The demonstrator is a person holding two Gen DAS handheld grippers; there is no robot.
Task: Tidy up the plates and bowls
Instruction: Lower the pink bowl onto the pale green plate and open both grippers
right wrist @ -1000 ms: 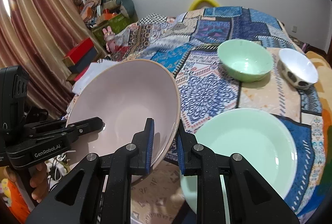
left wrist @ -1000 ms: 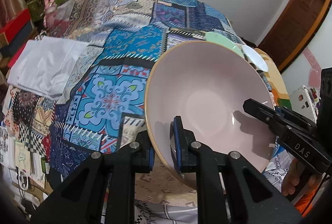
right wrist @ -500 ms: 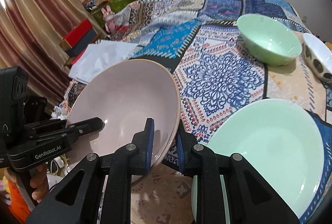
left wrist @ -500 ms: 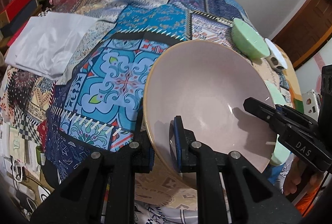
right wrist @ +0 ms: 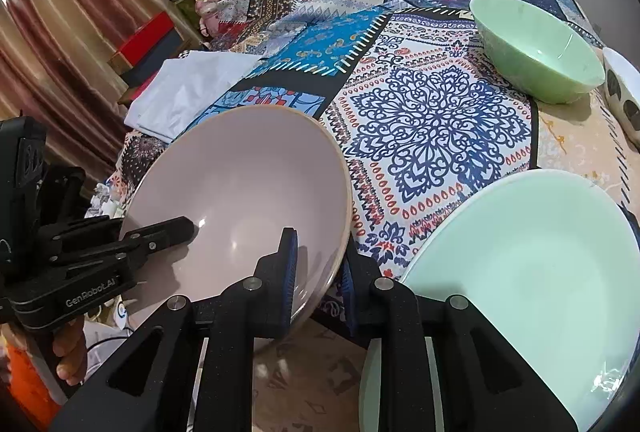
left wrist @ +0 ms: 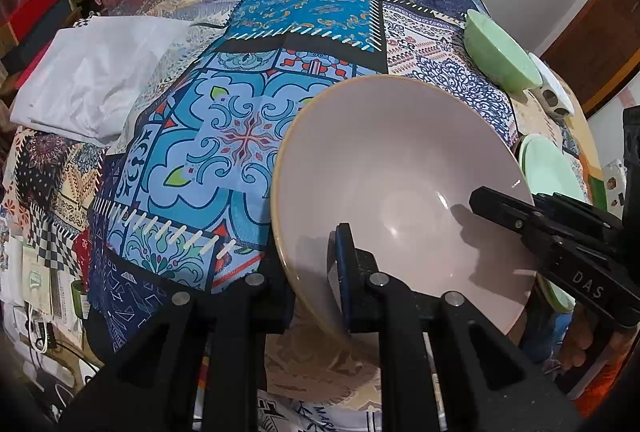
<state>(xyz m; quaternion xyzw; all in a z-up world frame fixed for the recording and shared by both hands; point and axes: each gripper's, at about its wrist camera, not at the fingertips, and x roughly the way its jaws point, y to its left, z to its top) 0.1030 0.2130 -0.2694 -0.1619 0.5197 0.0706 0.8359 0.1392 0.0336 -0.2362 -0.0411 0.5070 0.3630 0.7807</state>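
Gripping the big pink bowl (left wrist: 400, 184) from both sides here. Nearest the camera, the left gripper (left wrist: 310, 272) is pinched onto the bowl's near-left rim, one blue pad inside and the other finger outside. The right gripper (right wrist: 318, 272) straddles the opposite rim the same way, and its jaws are easing apart, though the rim is between them and the pads look like they're touching it. The bowl sits tilted, low over the patterned quilt (right wrist: 432, 128) that covers the bed; can't tell if its base is resting on the cloth or not.

Just beside the bowl on the right is a pale green plate (right wrist: 532, 272), lying flat on the quilt. Farther back there's a green bowl (right wrist: 536, 48), upright, and right next to it a white bowl with dark spots (right wrist: 624, 88) at the frame edge. Off to the left, a folded white cloth (left wrist: 100, 80) lies on the quilt, with red boxes (right wrist: 144, 40) and clutter along the wall beyond.
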